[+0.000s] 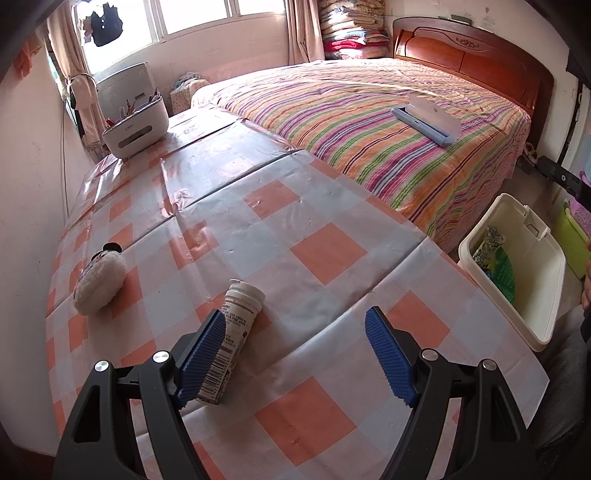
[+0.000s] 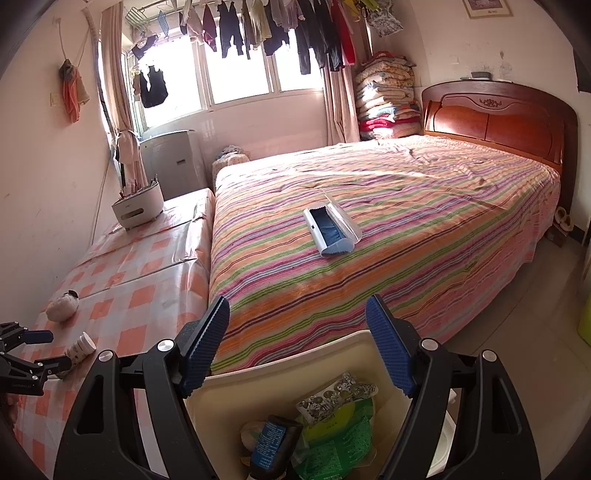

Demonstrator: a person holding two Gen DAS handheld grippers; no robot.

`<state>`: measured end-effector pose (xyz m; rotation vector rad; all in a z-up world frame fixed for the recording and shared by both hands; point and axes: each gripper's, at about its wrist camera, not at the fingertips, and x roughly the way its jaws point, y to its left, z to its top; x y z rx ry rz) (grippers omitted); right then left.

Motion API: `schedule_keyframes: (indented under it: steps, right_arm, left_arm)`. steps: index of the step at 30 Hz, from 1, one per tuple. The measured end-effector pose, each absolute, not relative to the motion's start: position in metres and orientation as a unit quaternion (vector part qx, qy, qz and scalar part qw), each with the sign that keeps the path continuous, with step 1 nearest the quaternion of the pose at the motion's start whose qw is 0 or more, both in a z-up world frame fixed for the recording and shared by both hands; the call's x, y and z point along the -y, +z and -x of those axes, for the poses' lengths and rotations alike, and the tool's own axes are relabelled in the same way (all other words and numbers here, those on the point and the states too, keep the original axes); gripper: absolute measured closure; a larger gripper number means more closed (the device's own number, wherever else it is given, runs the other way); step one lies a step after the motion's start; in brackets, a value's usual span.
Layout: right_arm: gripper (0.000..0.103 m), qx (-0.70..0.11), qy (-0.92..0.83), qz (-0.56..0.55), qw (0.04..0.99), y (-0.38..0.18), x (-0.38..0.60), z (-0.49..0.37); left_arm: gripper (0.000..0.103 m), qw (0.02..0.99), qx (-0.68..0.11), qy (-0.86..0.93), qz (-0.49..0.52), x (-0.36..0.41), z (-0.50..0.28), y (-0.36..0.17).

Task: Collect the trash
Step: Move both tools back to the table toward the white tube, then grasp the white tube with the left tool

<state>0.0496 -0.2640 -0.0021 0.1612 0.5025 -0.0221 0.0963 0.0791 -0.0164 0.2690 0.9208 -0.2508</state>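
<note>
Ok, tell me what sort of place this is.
A lived-in home bedroom: a double bed with a striped cover and wooden headboard, folded quilts stacked in the corner, and laundry hanging at the window.

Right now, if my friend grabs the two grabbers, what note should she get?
Left gripper: open, nothing held, over the checked table; the white tube bottle lies beside its left finger.
Right gripper: open, empty, above the cream bin.
Done: green wrapper and a dark bottle are in the bin.
Left: pick up the tube bottle and bin it. The fluffy white thing may not be trash.
</note>
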Motion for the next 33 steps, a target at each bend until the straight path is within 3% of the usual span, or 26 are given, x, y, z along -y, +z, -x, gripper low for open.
schedule_keyframes:
  steps: [13, 16, 18, 23, 27, 33]
  right_arm:
    - [0.028, -0.258, 0.007, -0.073, 0.963, -0.005, 0.249, -0.056]
    - [0.028, -0.260, 0.010, -0.072, 0.963, -0.006, 0.246, -0.058]
    - [0.028, -0.262, 0.013, -0.073, 0.962, -0.007, 0.244, -0.060]
    - [0.028, -0.265, 0.021, -0.071, 0.962, -0.008, 0.237, -0.063]
    - [0.028, -0.266, 0.029, -0.068, 0.961, -0.008, 0.230, -0.065]
    - [0.028, -0.270, 0.040, -0.063, 0.960, -0.010, 0.219, -0.067]
  left_arm:
    - [0.028, 0.859, -0.488, -0.106, -0.112, -0.110, -0.135, -0.054]
    - [0.037, 0.855, -0.493, -0.104, -0.122, -0.109, -0.139, -0.060]
    - [0.050, 0.852, -0.498, -0.105, -0.120, -0.109, -0.140, -0.064]
    - [0.061, 0.856, -0.495, -0.101, -0.104, -0.115, -0.142, -0.064]
    - [0.070, 0.858, -0.492, -0.100, -0.105, -0.115, -0.140, -0.063]
    - [0.074, 0.872, -0.474, -0.076, -0.098, -0.116, -0.129, -0.061]
